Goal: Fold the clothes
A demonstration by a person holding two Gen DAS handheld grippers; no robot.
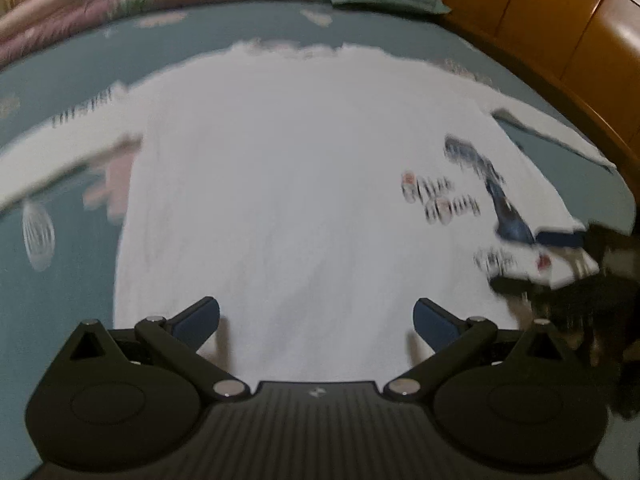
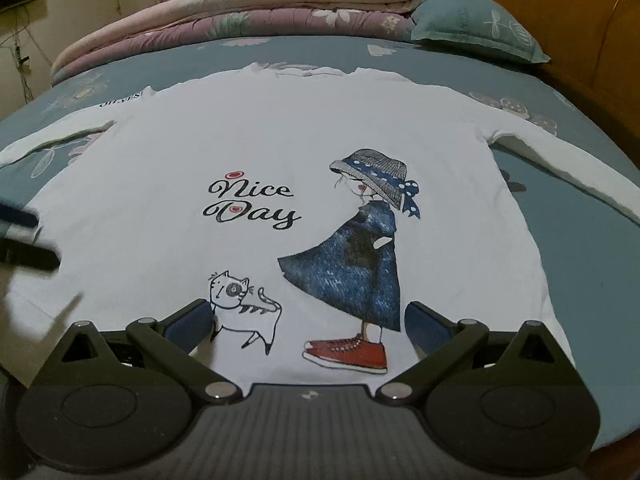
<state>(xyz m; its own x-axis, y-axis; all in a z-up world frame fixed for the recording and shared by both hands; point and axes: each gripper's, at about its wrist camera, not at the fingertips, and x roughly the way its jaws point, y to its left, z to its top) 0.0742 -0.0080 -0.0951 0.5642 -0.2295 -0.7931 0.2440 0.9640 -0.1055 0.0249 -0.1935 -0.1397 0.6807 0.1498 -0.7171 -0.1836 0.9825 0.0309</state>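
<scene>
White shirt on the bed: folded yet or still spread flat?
Spread flat: the white shirt lies print-up, both sleeves out sideways, no fold visible.

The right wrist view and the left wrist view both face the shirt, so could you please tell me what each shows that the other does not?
Only the right wrist view shows the print sharply: the "Nice Day" lettering, the cat, the red shoe and the wall behind the bed.

Only the left wrist view shows the open left gripper; its print is a blur.

Both show the white shirt lying flat on the blue bedsheet, the folded quilt, the pillow and the open right gripper.
</scene>
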